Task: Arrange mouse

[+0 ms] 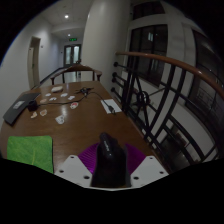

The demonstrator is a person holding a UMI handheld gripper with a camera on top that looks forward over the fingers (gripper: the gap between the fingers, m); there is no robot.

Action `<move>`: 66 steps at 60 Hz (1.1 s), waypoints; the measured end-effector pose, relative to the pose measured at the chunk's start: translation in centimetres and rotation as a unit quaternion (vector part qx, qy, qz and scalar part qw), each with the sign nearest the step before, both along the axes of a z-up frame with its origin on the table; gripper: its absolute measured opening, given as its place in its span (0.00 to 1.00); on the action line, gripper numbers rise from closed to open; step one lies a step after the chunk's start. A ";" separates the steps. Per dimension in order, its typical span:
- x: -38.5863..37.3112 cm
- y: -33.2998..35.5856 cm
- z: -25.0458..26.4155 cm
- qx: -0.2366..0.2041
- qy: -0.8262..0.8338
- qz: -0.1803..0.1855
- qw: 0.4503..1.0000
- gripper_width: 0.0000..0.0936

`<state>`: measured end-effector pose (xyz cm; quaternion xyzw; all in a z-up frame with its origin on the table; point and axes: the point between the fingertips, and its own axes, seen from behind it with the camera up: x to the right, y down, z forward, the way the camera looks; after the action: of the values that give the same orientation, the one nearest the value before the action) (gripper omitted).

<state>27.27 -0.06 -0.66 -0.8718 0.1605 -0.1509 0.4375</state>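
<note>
Black and rounded, the mouse (108, 163) sits nearest the lens, lying between the tongs (110, 172) on a purple surface. White fingers (72, 170) flank it on either side, and each appears to touch its flank, so the tongs look closed narrowly on the mouse; whether it is lifted off the wooden table (85, 125) or resting on it cannot be told.

Left of the tongs and just ahead lies a green cloth (30, 149) on the table's near edge. Further beyond on that side, a dark flat item (13, 112) rests at the table's far left edge, with a few small pale objects (52, 100) scattered near the far end, too small to name.

Straight ahead, beyond the table, a corridor with a door (73, 53) and ceiling lights recedes.

Right of the tongs, a white sheet (111, 105) lies near the table's right edge, and a dark metal railing (150, 95) with a wooden handrail runs alongside the table.
</note>
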 end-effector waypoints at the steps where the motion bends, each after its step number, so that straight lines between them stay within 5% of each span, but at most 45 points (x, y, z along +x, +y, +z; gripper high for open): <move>1: -0.1 -0.1 0.0 -0.002 -0.001 0.000 1.000 0.40; 7: -0.7 -1.2 2.4 0.000 -0.024 -0.011 1.000 0.38; 14: -4.1 -1.7 9.9 0.059 -0.047 -0.018 0.997 0.38; 25: -15.1 -1.5 17.1 0.104 -0.047 0.019 0.993 0.37; 38: -26.2 0.1 6.4 0.031 0.006 0.093 0.995 0.37; 47: -29.2 0.1 -0.1 -0.023 0.018 0.113 0.993 0.38; 59: -29.2 0.7 0.2 0.001 -0.015 0.113 0.993 0.36; 66: -29.2 0.7 0.0 0.000 -0.010 0.103 0.995 0.60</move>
<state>-1.95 0.64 -0.64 -0.8820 0.0660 -0.1136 0.4526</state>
